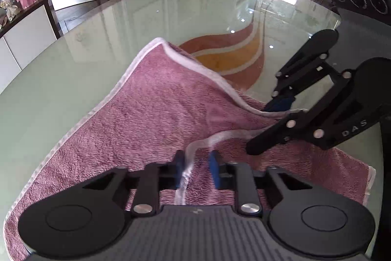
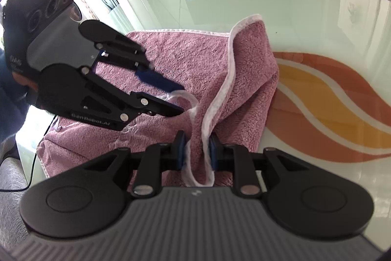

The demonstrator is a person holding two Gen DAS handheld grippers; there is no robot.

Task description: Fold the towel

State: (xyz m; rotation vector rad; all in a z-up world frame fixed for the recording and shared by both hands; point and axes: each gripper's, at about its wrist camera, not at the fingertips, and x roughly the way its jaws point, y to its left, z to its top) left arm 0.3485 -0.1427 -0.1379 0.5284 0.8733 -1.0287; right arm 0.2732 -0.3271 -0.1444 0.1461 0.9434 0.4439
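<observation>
Left wrist view: 1 towel (image 1: 156, 114), pink w/ white trim, lying on the glass table (image 1: 73, 60) over the edge of the orange swirl decal (image 1: 234, 58). Its far part is lifted into a peak, near part flat. 2 hand-held grippers in view. My left hand-held gripper (image 1: 195, 169) sits low at centre, blue pads narrowly apart w/ a strip of white trim running between them; gap shows on both sides of the hem, so can't tell if it's clamped. My right hand-held gripper (image 1: 281, 119) comes in from the right, jaws nearly shut, pinching the white hem of the raised fold.

Right wrist view: same 1 towel (image 2: 176, 58), bunched into a standing fold on the table (image 2: 305, 16), beside the decal (image 2: 330, 102). My right hand-held gripper (image 2: 196, 148) has jaws part closed, a doubled loop of trim + pink cloth gripped between the blue pads. My left hand-held gripper (image 2: 177, 99) reaches in from the left, tips at a loop of white hem; grip there unclear.
</observation>
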